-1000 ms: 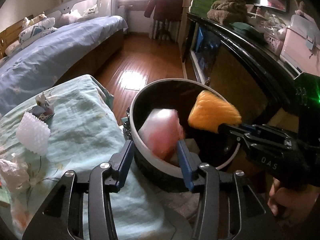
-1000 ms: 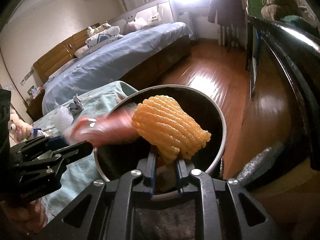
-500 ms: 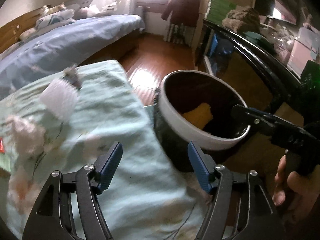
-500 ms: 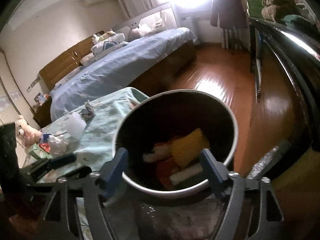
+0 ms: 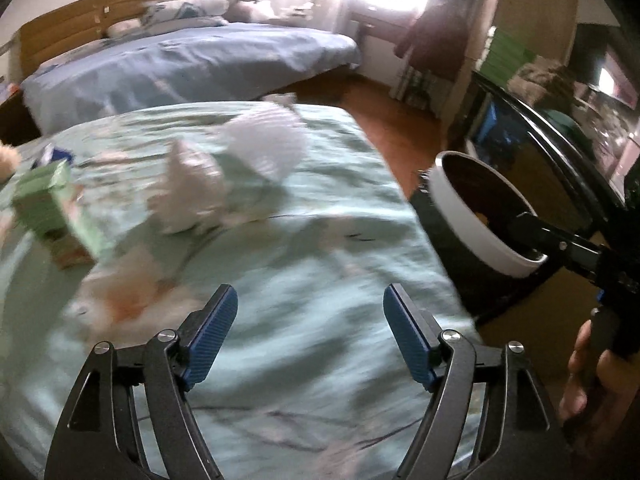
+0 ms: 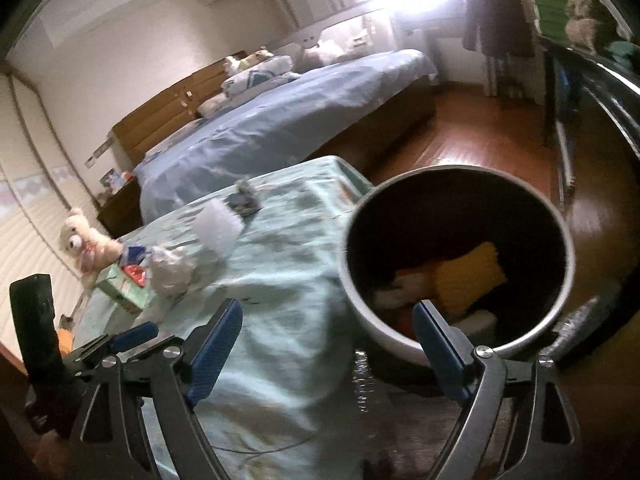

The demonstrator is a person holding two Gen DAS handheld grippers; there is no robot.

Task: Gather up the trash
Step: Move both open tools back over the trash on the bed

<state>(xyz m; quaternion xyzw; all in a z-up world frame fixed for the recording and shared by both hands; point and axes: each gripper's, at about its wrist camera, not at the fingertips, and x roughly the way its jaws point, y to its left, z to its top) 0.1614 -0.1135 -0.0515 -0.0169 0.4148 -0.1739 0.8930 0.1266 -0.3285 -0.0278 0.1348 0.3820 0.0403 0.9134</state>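
Both grippers are empty, their jaws opening wide — the left gripper (image 5: 310, 336) over the green cloth (image 5: 304, 240), the right gripper (image 6: 328, 344) near the bin (image 6: 560, 280). The yellow foam net (image 6: 470, 276) lies inside the bin, while white crumpled trash (image 5: 196, 192) waits on the cloth.

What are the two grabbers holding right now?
Nothing. The left gripper is opening over the green cloth, empty. The right gripper is opening too, empty; the yellow foam net lies in the trash bin.
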